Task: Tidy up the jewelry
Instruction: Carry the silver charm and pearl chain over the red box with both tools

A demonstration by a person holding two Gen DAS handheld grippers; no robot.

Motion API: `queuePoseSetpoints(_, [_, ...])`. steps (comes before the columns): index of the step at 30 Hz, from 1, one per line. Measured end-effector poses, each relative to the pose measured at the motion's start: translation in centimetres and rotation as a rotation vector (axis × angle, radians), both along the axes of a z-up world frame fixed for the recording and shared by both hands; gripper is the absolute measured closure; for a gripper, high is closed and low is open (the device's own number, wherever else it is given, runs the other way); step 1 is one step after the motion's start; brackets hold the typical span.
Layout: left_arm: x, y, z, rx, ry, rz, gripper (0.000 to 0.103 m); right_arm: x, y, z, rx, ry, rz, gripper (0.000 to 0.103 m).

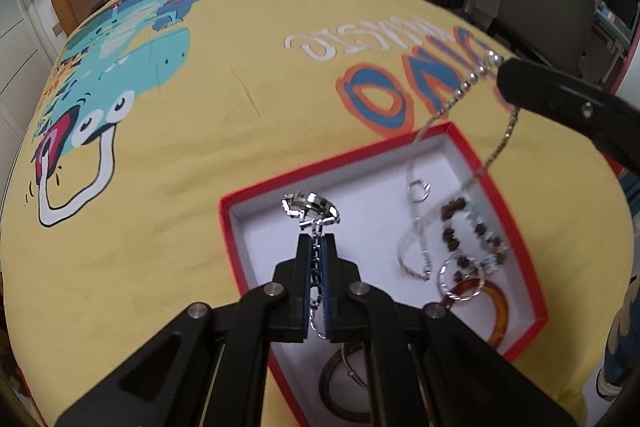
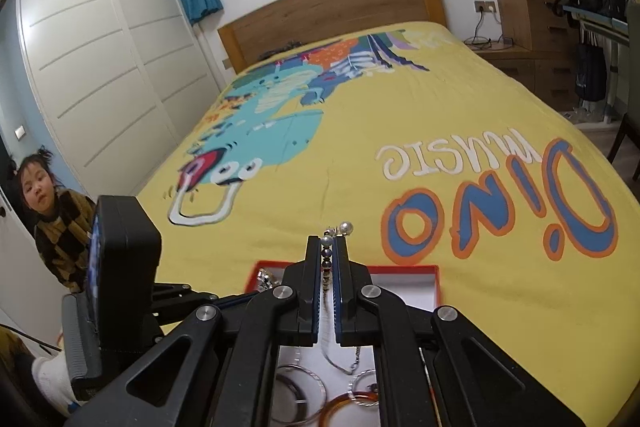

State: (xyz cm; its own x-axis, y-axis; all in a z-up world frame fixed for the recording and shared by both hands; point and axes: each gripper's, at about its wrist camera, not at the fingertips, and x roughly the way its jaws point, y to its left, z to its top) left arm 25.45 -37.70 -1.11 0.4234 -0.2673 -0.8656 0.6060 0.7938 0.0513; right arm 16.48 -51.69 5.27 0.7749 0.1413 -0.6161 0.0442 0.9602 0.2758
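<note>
A red box (image 1: 340, 159) with a white inside lies on the yellow bedspread. It holds an amber bangle (image 1: 498, 315), a brown bead bracelet (image 1: 452, 239), a dark bangle (image 1: 332, 387) and silver rings. My left gripper (image 1: 318, 239) is shut on a silver chain bracelet (image 1: 310, 207), held above the box. My right gripper (image 2: 329, 243) is shut on a beaded silver necklace (image 2: 328, 247). In the left wrist view the necklace (image 1: 468, 83) hangs from the right gripper (image 1: 508, 83) down into the box.
The yellow dinosaur bedspread (image 2: 360, 147) covers the bed, with a wooden headboard (image 2: 332, 11) at the far end. A child (image 2: 52, 211) stands at the left bedside. A wooden dresser (image 2: 528, 19) and chair (image 1: 548, 11) stand to the right.
</note>
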Motion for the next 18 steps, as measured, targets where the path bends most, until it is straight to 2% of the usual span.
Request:
queuePoseSetpoints(11, [0.9, -0.3, -4.4, 0.068, 0.058, 0.017, 0.099, 0.4, -0.9, -7.2, -0.019, 0.154, -0.005, 0.098])
queuePoseSetpoints(18, [1.2, 0.2, -4.5, 0.038, 0.059, 0.058, 0.093, 0.1, -1.0, -9.1, -0.051, 0.223, -0.014, 0.094])
